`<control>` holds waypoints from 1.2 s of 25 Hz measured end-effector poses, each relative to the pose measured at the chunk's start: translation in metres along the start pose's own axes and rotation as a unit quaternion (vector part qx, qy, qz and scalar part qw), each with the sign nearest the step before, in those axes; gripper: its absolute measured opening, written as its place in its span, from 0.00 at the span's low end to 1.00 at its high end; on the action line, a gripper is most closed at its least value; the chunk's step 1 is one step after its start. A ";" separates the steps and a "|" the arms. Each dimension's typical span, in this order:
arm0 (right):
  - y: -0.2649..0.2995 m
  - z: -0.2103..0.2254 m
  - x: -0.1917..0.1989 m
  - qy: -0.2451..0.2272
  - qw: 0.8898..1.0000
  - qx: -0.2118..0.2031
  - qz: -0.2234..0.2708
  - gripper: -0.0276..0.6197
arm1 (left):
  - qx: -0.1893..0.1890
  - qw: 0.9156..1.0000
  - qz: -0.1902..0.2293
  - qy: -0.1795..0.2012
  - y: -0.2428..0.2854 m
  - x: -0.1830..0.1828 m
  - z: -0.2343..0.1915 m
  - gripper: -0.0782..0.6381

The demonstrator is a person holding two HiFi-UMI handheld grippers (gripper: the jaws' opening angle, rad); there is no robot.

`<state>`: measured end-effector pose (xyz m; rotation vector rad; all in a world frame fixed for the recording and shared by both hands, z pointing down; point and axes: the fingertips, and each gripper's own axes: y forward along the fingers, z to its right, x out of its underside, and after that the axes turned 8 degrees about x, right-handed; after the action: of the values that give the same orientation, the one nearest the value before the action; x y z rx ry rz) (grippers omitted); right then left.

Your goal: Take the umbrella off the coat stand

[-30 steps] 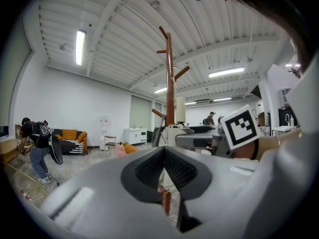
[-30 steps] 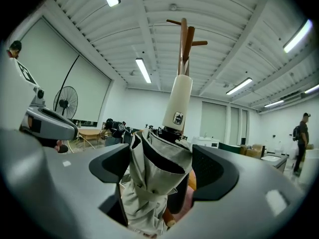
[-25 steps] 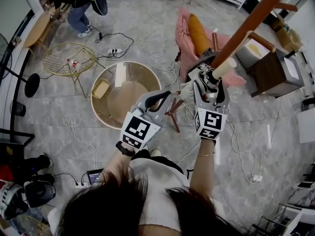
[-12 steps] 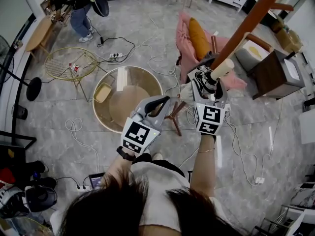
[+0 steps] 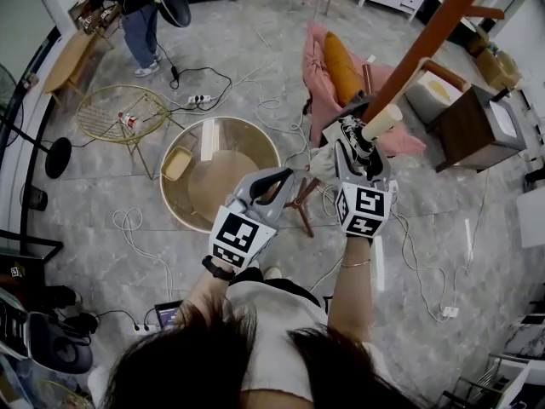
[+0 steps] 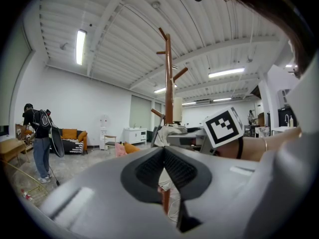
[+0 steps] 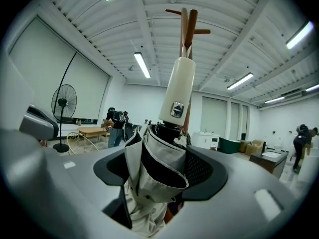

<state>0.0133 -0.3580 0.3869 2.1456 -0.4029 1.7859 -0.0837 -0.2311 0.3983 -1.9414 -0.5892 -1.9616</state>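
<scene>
Our right tongs (image 7: 159,166) are closing around the folded umbrella (image 7: 177,91), which hangs on the coat stand (image 5: 434,32) at right. Left tongs (image 6: 163,151) are pressed together, empty. Gripping and lifting off remain.

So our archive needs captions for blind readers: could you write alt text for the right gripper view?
The right gripper is closing its fingers around a folded pale umbrella, its cream handle pointing up. Behind it rises a brown wooden coat stand; a person stands far off at left near a standing fan.
</scene>
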 end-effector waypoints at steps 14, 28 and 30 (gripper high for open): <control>-0.002 0.000 -0.003 0.011 1.000 0.006 -0.003 0.48 | -0.012 1.000 0.006 0.002 -0.004 -0.005 -0.007 0.19; -0.031 0.017 -0.035 0.024 0.999 0.020 0.038 0.48 | 0.004 1.000 0.014 0.011 0.003 -0.015 -0.001 0.19; -0.037 0.018 -0.039 0.021 0.999 0.023 0.044 0.48 | 0.010 1.000 0.018 0.012 0.003 -0.018 0.002 0.19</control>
<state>0.0378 -0.3310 0.3435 2.1484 -0.4574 1.9021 -0.0799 -0.2343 0.3805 -1.9007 -0.5631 -1.9470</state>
